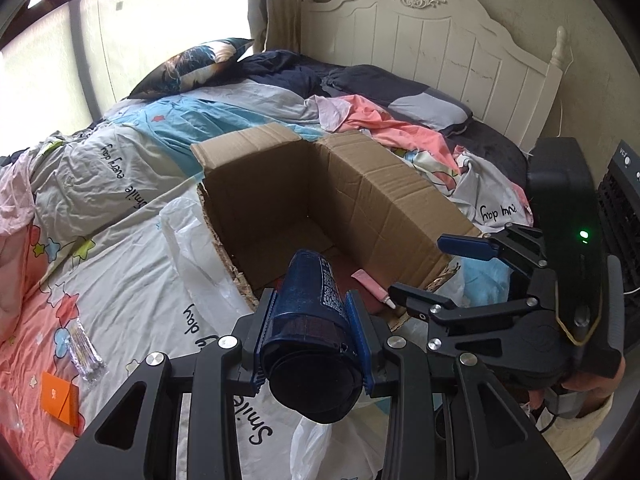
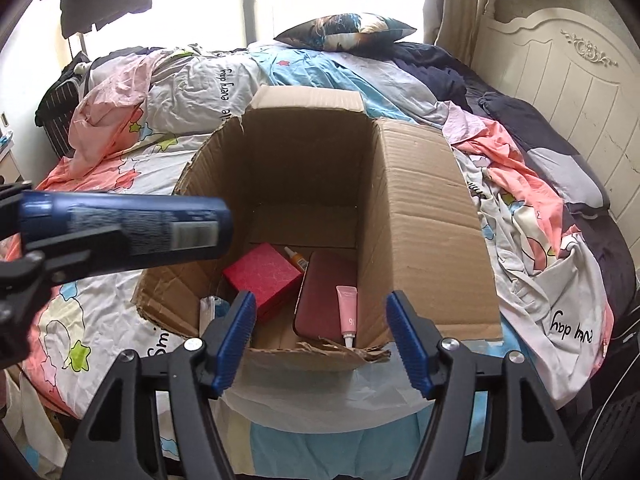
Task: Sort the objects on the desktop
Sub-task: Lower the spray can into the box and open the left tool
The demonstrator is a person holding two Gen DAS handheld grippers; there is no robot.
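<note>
My left gripper [image 1: 314, 330] is shut on a dark blue bottle [image 1: 310, 320], held lying along the fingers just short of the open cardboard box [image 1: 384, 200] on the bed. From the right wrist view the same blue bottle [image 2: 132, 224] reaches in from the left over the box's near-left edge. My right gripper [image 2: 322, 340] stands open with nothing between its blue pads [image 2: 236, 332], just before the box [image 2: 424, 224]. It also shows as the right gripper [image 1: 440, 270] beside the box. Inside lie a red box [image 2: 262, 274], a maroon case [image 2: 324, 292], a pink tube [image 2: 347, 314] and a small orange-capped bottle [image 2: 295, 259].
On the quilt at left lie an orange card [image 1: 60, 398] and a clear packet of swabs [image 1: 84, 350]. A white plastic bag [image 1: 192, 248] spreads under the box. Pillows [image 1: 192, 66] and the headboard [image 1: 440, 48] stand behind; a black appliance [image 1: 620, 208] is at right.
</note>
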